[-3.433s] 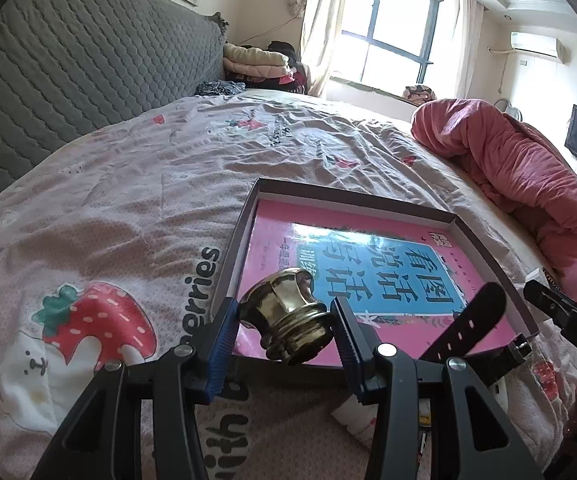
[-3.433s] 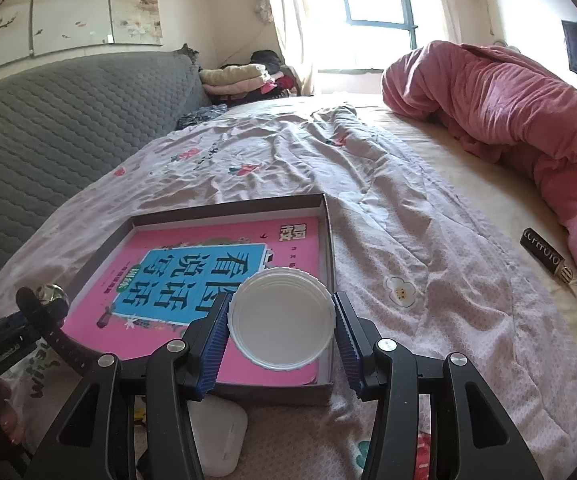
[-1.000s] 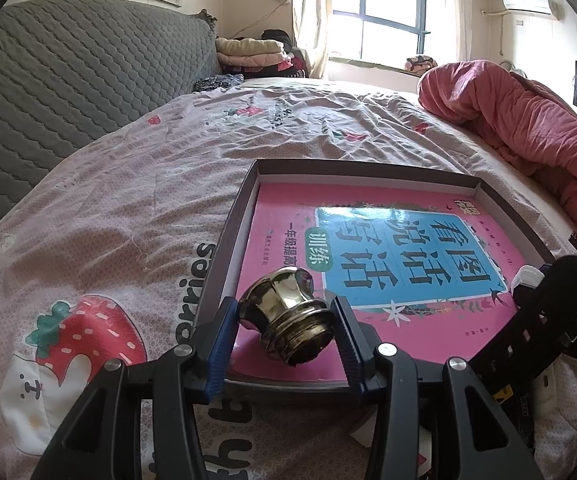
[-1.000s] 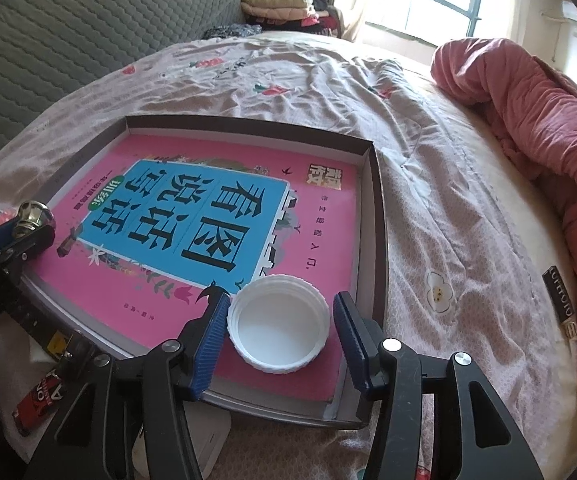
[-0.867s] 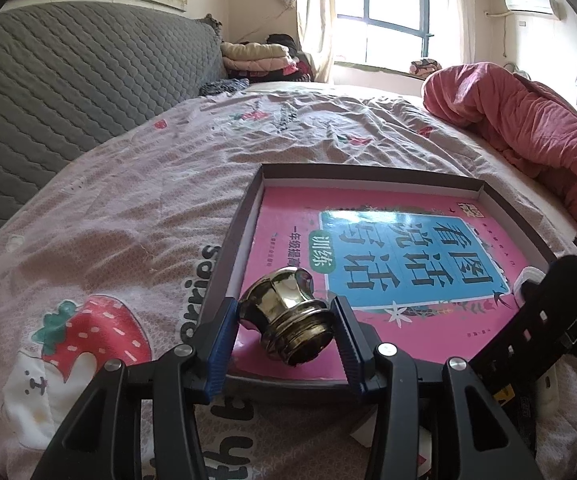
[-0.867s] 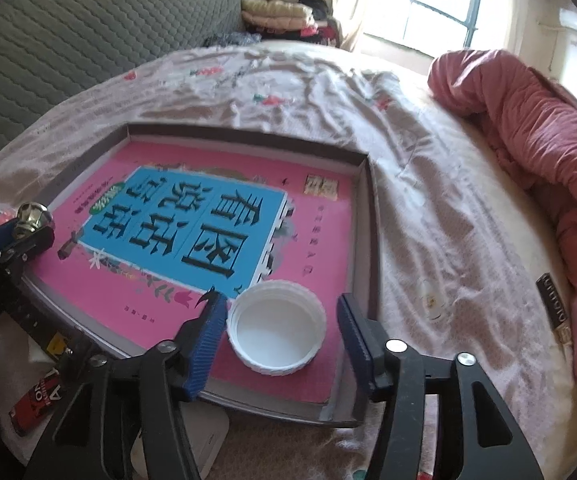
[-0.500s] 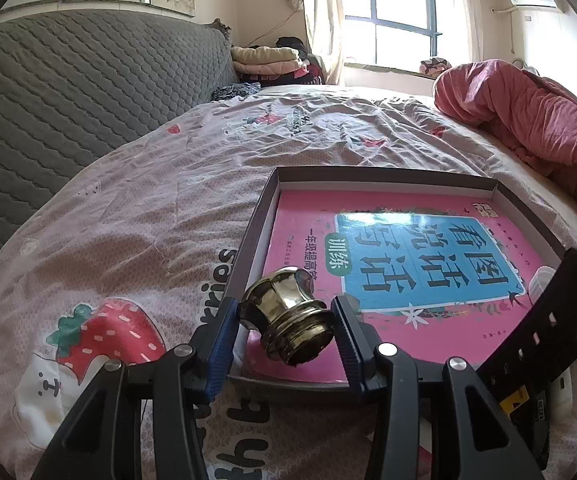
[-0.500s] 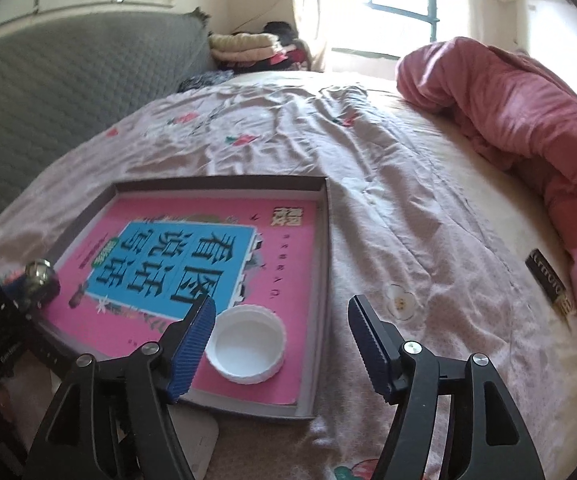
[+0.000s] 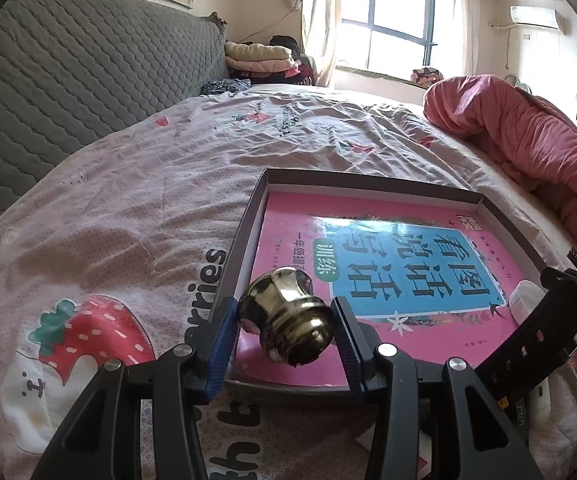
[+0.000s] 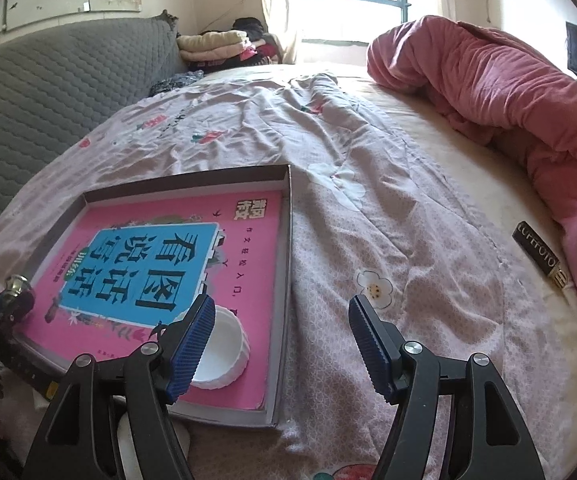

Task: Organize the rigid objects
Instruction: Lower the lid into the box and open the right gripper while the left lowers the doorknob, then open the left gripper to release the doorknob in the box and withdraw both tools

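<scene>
Progress looks about halfway, by our reading. On the left, our left gripper (image 9: 285, 326) is clamped on the brass knob (image 9: 287, 315), which we hold just above the near-left corner of the tray (image 9: 244, 236); the knob is not yet set down on the pink book (image 9: 388, 264) that lines the tray (we cannot tell whether its lower edge touches the cover). Further right, the white lid (image 10: 224, 354) already lies inside the tray near its right-hand wall, resting on the book. Our right gripper (image 10: 278, 346) stands with its jaws spread wide and nothing between them, the left finger (image 10: 190, 344) passing over the lid's rim. What remains, we judge, is lowering and releasing the knob. A black stick-shaped item (image 10: 540, 256) lies loose on the bed (image 10: 408, 184) at far right, beside the pink quilt (image 10: 508, 92), and may want collecting.
</scene>
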The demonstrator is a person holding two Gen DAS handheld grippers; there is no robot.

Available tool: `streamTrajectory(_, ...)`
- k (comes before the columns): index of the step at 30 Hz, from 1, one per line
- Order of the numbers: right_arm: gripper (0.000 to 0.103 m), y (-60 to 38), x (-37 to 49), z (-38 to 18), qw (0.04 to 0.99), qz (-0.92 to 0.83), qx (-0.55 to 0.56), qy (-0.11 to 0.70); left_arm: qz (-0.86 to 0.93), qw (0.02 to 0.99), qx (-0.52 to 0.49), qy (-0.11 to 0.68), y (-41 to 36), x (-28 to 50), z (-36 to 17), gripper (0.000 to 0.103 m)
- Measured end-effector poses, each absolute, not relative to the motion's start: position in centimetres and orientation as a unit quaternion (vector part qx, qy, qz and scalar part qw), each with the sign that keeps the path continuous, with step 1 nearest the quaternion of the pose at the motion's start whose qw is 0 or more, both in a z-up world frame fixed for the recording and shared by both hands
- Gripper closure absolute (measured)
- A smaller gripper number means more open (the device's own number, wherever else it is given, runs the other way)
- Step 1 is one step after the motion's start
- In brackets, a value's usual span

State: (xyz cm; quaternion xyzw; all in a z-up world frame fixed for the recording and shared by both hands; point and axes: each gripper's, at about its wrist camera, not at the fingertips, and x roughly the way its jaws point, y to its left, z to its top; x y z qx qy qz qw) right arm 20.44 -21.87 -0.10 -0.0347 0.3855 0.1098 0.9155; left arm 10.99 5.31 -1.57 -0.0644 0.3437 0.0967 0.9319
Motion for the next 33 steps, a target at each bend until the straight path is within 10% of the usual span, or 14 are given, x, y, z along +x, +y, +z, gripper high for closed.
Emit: streamTrajectory(33,0.03,-21.7,19.8,0.4,0.922,0.114,-0.042,0.368,0.09,0.942,-0.086,0.312,6.2,10.2,0.1,0.055)
